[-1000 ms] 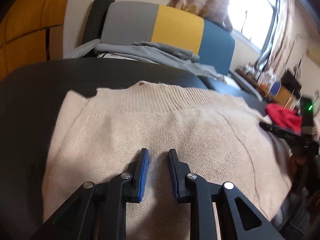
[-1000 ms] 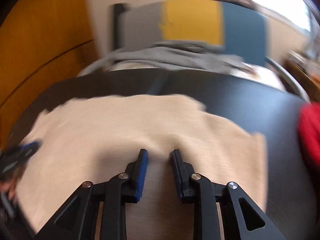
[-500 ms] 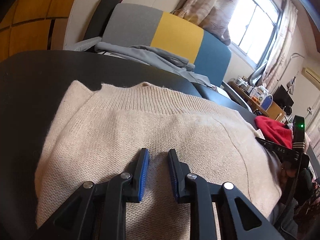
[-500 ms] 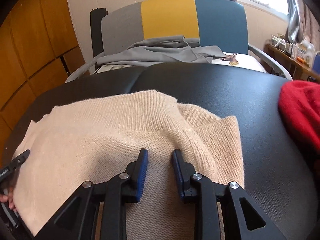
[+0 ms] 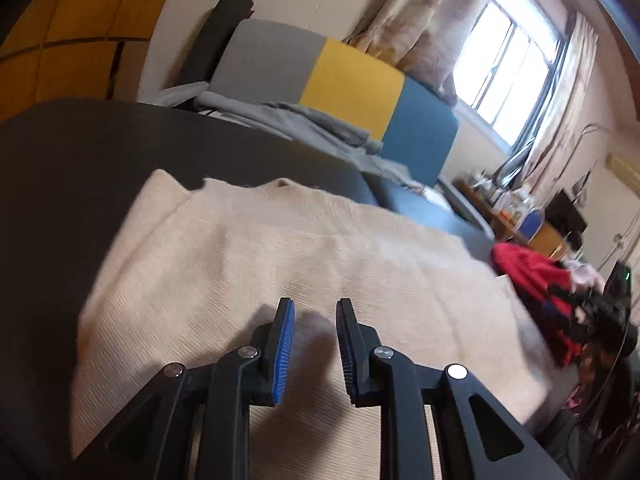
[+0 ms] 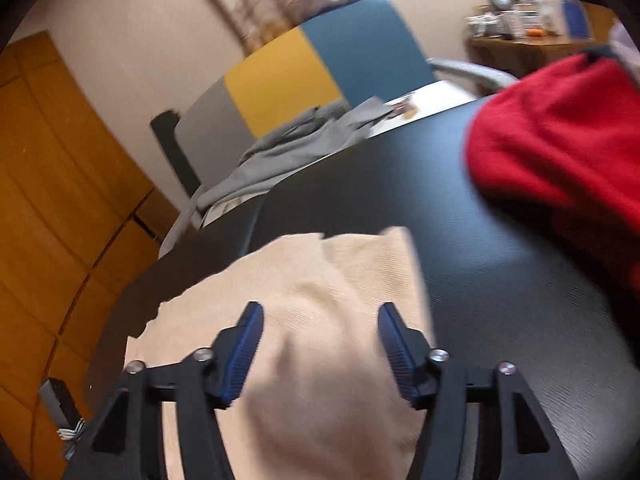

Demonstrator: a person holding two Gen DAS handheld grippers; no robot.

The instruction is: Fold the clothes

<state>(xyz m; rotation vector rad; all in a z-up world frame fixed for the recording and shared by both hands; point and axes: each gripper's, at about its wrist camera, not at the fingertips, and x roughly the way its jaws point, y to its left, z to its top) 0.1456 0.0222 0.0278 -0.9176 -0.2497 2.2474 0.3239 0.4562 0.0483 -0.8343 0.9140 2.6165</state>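
A beige knit sweater lies spread on the black table. My left gripper hovers over the sweater's near part with its jaws a little apart and nothing between them. In the right wrist view the same sweater lies under my right gripper, whose jaws stand wide open over the sweater's right edge, with the cloth bulging between them. The right gripper shows blurred at the far right of the left wrist view.
A red garment lies on the table to the right of the sweater; it also shows in the left wrist view. Behind the table stands a grey, yellow and blue chair with grey clothes on its seat. A wooden wall is at left.
My right gripper has opened wide and swung right toward the sweater's right edge and the red garment. My left gripper has tilted a little; its jaws have the same small gap.
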